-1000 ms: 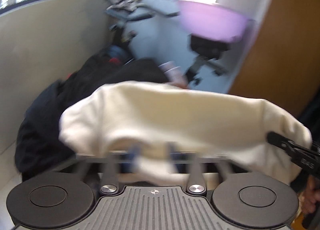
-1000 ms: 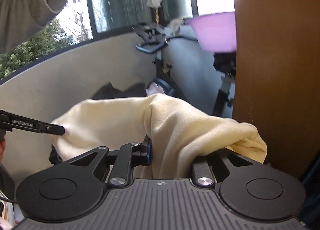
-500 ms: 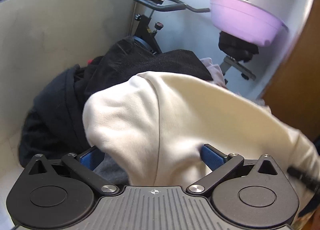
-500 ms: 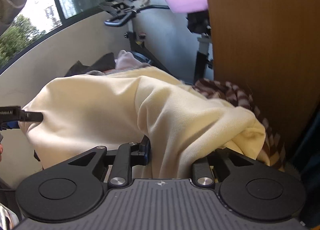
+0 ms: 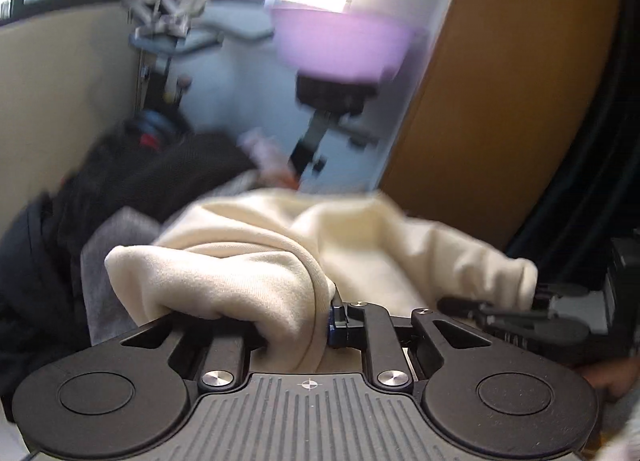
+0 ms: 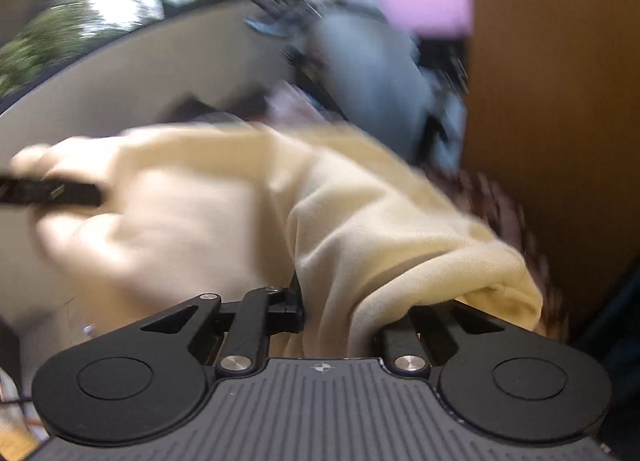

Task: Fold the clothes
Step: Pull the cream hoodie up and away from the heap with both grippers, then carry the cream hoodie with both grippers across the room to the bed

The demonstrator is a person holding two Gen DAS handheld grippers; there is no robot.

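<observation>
Motion blur smears most of the room, and the cream garment (image 5: pixel 248 273) buries my tongs' tips, so the fingers barely show. My left gripper (image 5: pixel 304 321) is clamped on a bunched fold of it; my right gripper (image 6: pixel 340 313) pinches another fold, and the cloth spans between them. No writing is readable. Behind the garment lies a dark clothes pile (image 5: pixel 120 189); beyond that an exercise bike (image 5: pixel 320 117) carries a purple basin (image 5: pixel 340 45), beside a brown wooden panel (image 5: pixel 500 101).
</observation>
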